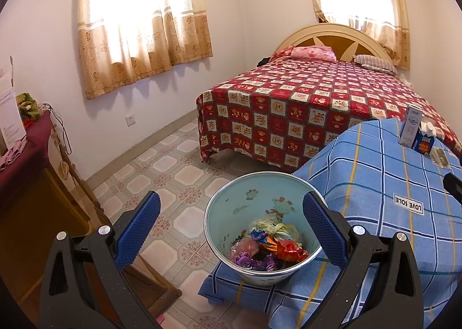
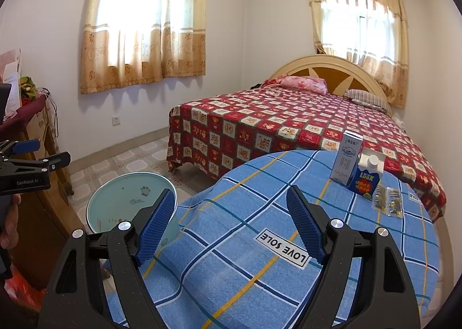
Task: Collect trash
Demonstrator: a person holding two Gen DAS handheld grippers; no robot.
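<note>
Both grippers hang with jaws wide apart, holding nothing: the left gripper (image 1: 231, 219) over the pale-blue bin (image 1: 261, 230) of crumpled wrappers (image 1: 268, 248) beside the table (image 2: 260, 242); the right gripper (image 2: 231, 213) over its blue checked cloth, near two cartons (image 2: 358, 167) and sachets (image 2: 388, 202).

Blue plaid tablecloth (image 2: 245, 242), pale teal bin (image 1: 231, 213), red checked bedspread (image 1: 303, 115).

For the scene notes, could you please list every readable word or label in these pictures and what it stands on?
"LOVE SOLE": white patch on the blue checked cloth.
"LOOK": small blue carton.
"GenRobot.AI": body of the left gripper.
Tall white carton: print too small.
Paper sheet at left: blurred.
</note>
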